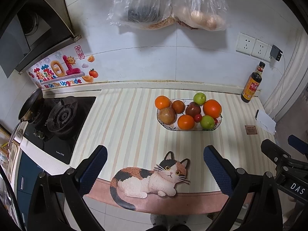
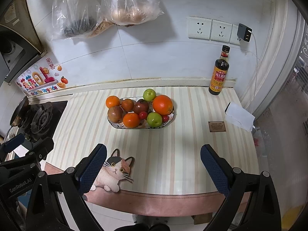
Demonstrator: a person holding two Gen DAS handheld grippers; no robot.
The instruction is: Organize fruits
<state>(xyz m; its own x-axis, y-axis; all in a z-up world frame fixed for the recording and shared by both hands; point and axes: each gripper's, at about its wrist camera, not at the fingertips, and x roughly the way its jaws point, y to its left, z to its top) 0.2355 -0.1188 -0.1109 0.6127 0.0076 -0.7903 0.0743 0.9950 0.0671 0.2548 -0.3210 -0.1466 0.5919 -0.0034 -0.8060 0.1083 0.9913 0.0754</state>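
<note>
Both tongs, left tongs (image 1: 155, 166) and right tongs (image 2: 153, 165), hang spread and empty; fruit plate (image 2: 113, 124) looks full, so next likely means reaching toward it.

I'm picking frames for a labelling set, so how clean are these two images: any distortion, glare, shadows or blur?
Left wrist view: strong fisheye bending of the counter edge, dark corners; plastic bags cast soft wall shadows, fruit plate sharp. Right wrist view: same bending; the large orange shows small highlights, and the far right edge is washed out and smeared.
</note>
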